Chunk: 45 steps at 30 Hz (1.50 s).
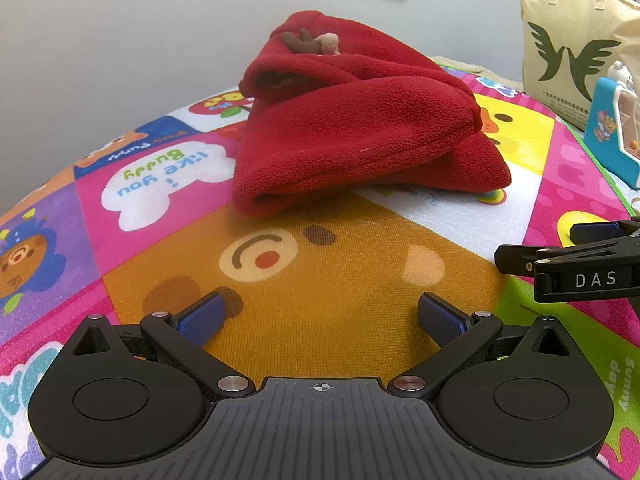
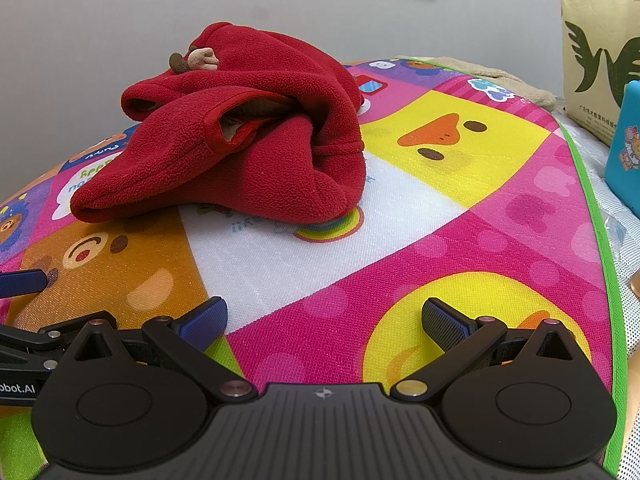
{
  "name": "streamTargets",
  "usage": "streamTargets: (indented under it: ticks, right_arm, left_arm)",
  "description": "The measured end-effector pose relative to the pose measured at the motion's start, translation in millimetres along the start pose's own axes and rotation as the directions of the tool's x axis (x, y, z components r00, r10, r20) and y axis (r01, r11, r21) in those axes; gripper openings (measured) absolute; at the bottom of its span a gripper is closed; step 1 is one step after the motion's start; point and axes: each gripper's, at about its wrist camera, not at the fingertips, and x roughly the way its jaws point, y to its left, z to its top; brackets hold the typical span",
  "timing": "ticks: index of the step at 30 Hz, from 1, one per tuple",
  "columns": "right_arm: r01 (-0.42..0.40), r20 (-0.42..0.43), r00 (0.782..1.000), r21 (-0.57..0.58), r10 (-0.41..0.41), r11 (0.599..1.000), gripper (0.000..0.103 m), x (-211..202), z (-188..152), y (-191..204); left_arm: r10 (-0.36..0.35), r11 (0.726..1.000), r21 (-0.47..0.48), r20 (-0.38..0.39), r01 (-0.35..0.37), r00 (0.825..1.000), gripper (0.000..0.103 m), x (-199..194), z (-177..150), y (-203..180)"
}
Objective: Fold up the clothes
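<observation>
A home, likely a child's room: a cartoon-printed play mat (image 2: pixel 460 216) beside a plain wall (image 1: pixel 120 40), with a toy (image 1: pixel 612 128) and a fabric storage bag (image 1: pixel 568 52) at the far right.

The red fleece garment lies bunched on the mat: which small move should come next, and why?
Probably bring both grippers forward to the red fleece garment. The left gripper and right gripper have open, empty jaws and sit short of it over the play mat, and it lies crumpled, unfolded.
</observation>
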Motion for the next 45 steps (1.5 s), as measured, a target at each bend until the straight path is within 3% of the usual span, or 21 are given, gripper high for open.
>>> streamTargets:
  ticks: [45]
  right_arm:
    - [0.0,0.0,1.0,0.002,0.0,1.0,0.103,-1.2,-1.3,0.5]
  left_arm:
    - [-0.013,1.0,-0.021,-0.023,0.013,1.0,0.103,2.6,4.3,3.0]
